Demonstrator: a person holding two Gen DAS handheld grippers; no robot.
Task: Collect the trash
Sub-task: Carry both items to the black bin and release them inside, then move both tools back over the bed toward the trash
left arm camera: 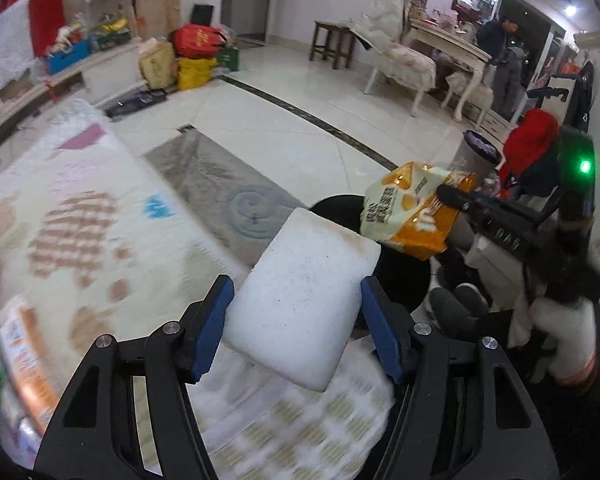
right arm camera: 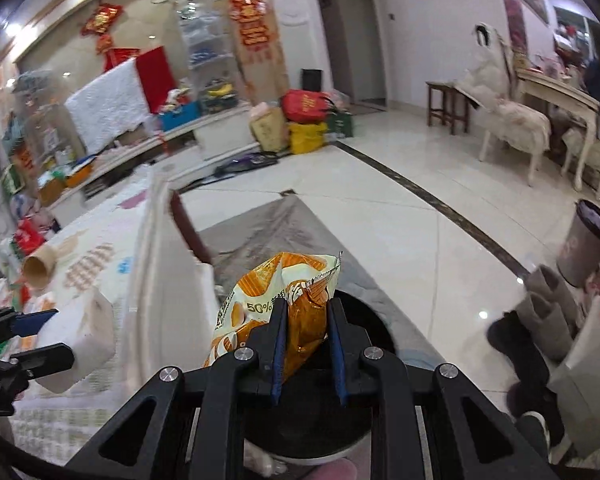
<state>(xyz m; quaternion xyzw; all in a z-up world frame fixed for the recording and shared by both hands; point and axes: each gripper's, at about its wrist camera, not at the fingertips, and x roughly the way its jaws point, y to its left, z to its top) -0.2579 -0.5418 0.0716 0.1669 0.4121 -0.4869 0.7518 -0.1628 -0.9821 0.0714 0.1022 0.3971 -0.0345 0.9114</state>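
the left gripper [left arm camera: 296, 324] is pinching a white foam block [left arm camera: 300, 300] just above the black bin [right arm camera: 364, 320], ready for dropping. right of it, the right gripper [right arm camera: 308, 344] is squeezing an orange snack wrapper [right arm camera: 284, 308] over that bin, hiding most of its opening.

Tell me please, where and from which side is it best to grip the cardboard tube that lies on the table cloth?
Probably across its middle, coming down from above. The cardboard tube lies on its side on the patterned table cloth, open end toward the right wrist camera, so its round wall is free on both sides. Both grippers are busy now: the left gripper holds a white block, the right gripper an orange snack bag.
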